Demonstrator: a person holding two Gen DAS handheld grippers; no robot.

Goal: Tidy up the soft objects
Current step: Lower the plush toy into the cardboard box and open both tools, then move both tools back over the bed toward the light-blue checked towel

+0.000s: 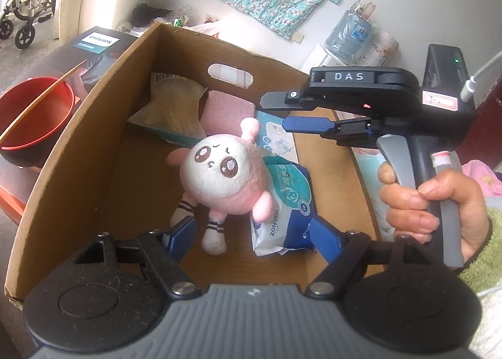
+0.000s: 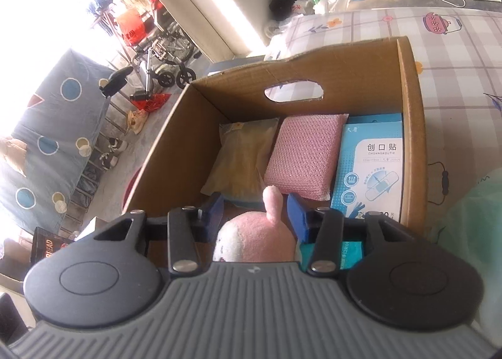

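Observation:
A pink and white plush toy (image 1: 219, 171) lies face up inside an open cardboard box (image 1: 94, 139), partly on a blue wet-wipes pack (image 1: 282, 208). Behind it are a yellow packet (image 1: 169, 108), a pink knitted pad (image 2: 307, 152) and a blue plaster box (image 2: 373, 164). My left gripper (image 1: 251, 233) hangs open over the box's near end, with the toy's legs and the wipes pack between its blue fingers. My right gripper (image 1: 276, 111), held by a hand (image 1: 429, 199), reaches in from the right. Its jaws stand apart around the toy's ear (image 2: 273, 202) without pressing it.
A red bowl (image 1: 34, 117) with a chopstick and a Philips carton (image 1: 97, 42) stand left of the box. The box rests on a chequered sheet (image 2: 455, 76). A water bottle (image 1: 351, 36) is behind, and a wheelchair (image 2: 163, 55) stands on the floor beyond.

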